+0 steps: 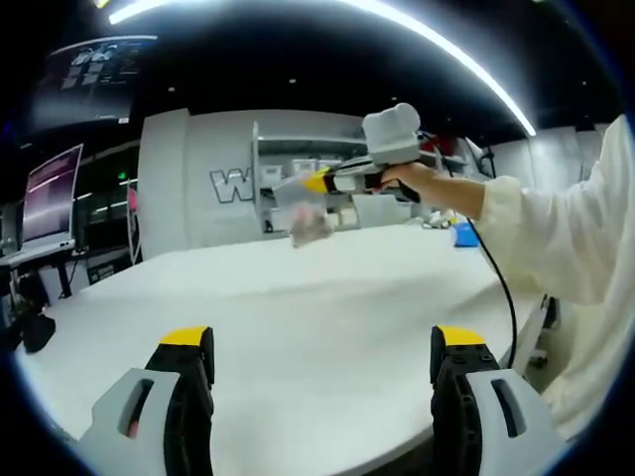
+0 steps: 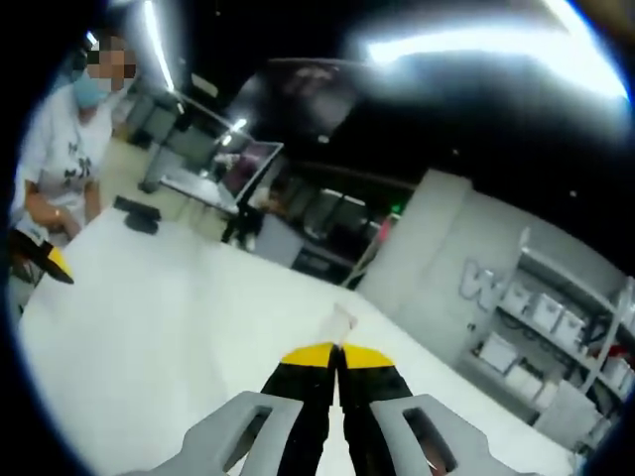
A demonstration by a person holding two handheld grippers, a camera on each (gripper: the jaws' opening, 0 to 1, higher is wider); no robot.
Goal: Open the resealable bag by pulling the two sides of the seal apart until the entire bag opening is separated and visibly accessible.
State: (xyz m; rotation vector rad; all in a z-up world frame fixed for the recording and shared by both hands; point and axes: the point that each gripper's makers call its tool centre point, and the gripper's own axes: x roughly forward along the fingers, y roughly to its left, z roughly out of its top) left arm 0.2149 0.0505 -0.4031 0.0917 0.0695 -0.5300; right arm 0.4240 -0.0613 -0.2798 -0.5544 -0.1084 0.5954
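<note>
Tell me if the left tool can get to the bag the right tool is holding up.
Probably yes. The left tool is open, and only bare white table lies between it and the bag, which hangs above the table from the right tool.

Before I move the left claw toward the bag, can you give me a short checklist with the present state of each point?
1. Right claw shut on the bag: ok, its jaws are closed with clear film between the tips.
2. Bag lifted off the white table: ok.
3. Left claw open and free: ok.
4. Left claw holding the other side of the seal: not ok, it is apart from the bag.
5. Seal already separated: cannot tell, the bag is blurred.
</note>
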